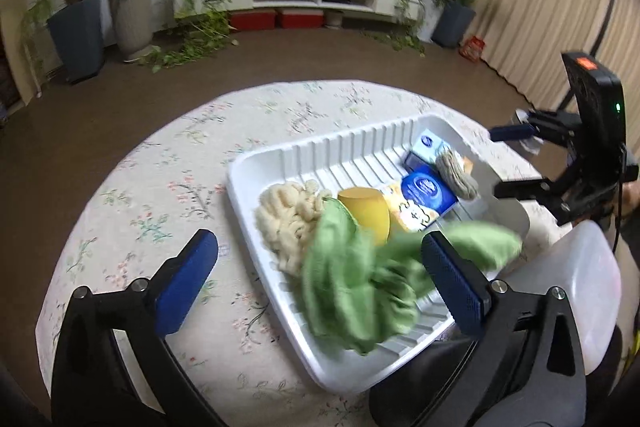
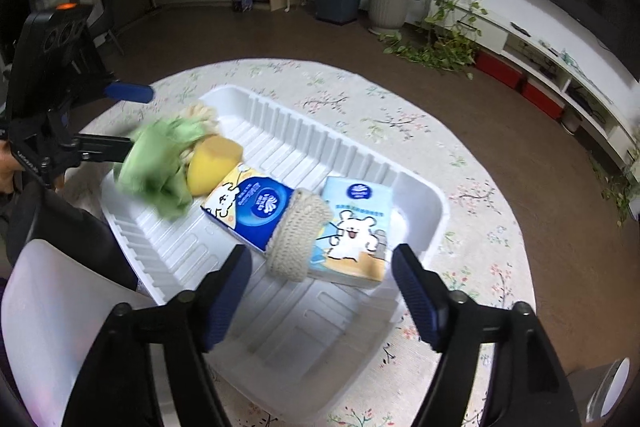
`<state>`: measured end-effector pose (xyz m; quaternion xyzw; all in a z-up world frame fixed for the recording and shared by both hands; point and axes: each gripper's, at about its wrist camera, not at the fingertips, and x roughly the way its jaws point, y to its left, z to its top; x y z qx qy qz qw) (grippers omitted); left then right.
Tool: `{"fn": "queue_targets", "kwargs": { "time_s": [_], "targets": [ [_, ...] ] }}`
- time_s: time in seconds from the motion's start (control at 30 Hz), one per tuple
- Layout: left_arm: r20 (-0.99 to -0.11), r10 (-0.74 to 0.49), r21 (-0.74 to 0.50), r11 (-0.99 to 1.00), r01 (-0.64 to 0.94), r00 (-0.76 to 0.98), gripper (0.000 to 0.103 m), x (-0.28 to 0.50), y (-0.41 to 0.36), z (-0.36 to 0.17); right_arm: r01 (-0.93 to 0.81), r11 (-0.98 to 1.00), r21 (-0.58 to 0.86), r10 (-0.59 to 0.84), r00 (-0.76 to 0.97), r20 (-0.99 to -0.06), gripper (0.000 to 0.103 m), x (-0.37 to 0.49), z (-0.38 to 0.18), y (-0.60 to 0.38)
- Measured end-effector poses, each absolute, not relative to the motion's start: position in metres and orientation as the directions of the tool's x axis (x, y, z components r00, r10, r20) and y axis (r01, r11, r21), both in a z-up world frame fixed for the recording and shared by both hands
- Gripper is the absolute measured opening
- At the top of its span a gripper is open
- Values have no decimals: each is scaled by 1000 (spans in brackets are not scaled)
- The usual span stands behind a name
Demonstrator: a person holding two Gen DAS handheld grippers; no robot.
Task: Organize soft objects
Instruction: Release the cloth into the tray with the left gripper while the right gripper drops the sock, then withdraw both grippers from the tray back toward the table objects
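Left wrist view: left gripper (image 1: 318, 277) jaws standing wide, blurred green cloth (image 1: 352, 291) lying between them in the ribbed white plastic tray (image 1: 280, 163). Right gripper (image 2: 320, 291) jaws also gaping wide, gripping nothing.

Bright light from above pools on the round table (image 1: 160, 187) while the surrounding floor (image 1: 120, 87) falls dim; a green cloth (image 1: 352, 283) smears with motion blur in both fisheye views, straight lines bow toward the frames' edges, and corners vignette to black
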<state>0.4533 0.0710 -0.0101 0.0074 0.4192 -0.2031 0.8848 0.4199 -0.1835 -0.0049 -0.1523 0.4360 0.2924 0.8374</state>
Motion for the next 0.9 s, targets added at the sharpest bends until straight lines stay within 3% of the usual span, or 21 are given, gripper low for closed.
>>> {"fn": "queue_targets", "kwargs": {
  "time_s": [0.2,0.57,0.9],
  "targets": [
    [-723,-335,-176,935,308,604,103,437,85,-2,-568,823,18,356,490,-796,97,409,6,-205],
    [-688,-303,-180,952,249,660,103,384,107,13,-421,904,72,329,578,-747,100,371,25,-275],
    [-667,-291,-171,956,239,686,103,280,102,10,-349,924,155,351,617,-704,101,261,26,-305]
  ]
}}
